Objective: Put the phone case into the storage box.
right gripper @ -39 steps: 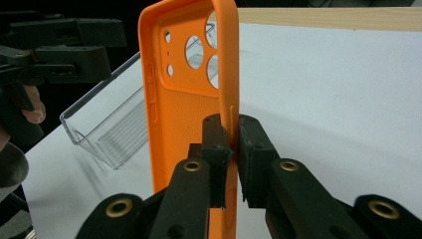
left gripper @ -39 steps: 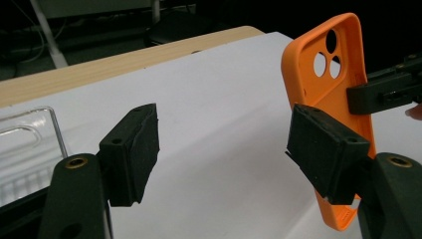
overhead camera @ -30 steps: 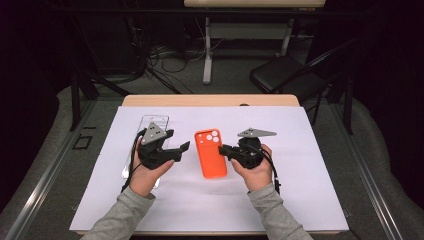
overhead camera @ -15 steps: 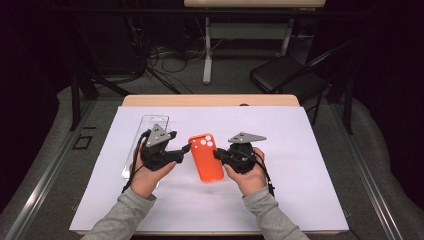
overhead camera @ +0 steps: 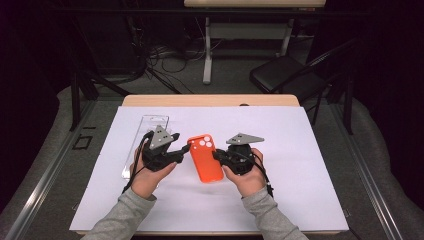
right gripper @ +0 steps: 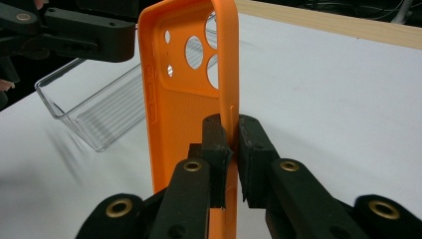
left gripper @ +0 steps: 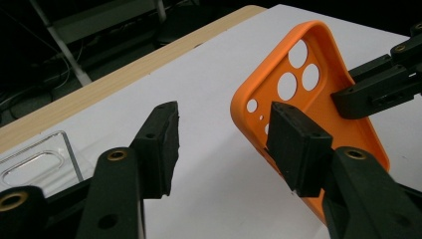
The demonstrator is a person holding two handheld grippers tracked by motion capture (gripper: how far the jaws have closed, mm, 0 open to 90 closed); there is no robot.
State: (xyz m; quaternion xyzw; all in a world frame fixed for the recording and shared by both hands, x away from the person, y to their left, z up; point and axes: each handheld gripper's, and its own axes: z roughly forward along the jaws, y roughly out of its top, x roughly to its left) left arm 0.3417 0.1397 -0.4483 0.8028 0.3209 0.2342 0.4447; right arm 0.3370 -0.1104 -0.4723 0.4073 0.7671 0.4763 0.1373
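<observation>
Orange phone case (overhead camera: pixel 205 157) sits mid-counter over the white sheet (overhead camera: pixel 300 150), between the two grippers, lifted on edge w/ its camera cutouts at the far end.

Right gripper (overhead camera: pixel 218 156): fingers (right gripper: pixel 217 144) clamped tight on the case's long side wall, one pad inside the shell, the other outside. In the right gripper view the case (right gripper: pixel 186 89) stands nearly upright, open inner side facing left, rim pinched between the pads. Grip is roughly mid-length of that edge.

Left gripper (overhead camera: pixel 186 148): fingers apart, wide gap. In the left gripper view one finger (left gripper: pixel 160 144) hangs free over the sheet, touching nothing; the other finger (left gripper: pixel 297 144) sits right against the case's (left gripper: pixel 318 94) opposite long edge, below the cutouts. Touching or just short of it, can't tell. Not closed on anything.

Clear plastic tray (overhead camera: pixel 147 135) lies on the sheet just beyond the left hand (overhead camera: pixel 147 177), well apart from the case. Right hand (overhead camera: pixel 245 175) holds its gripper close to the case's near half. Wooden counter (overhead camera: pixel 210 100) edge shows past the sheet at the far side.
</observation>
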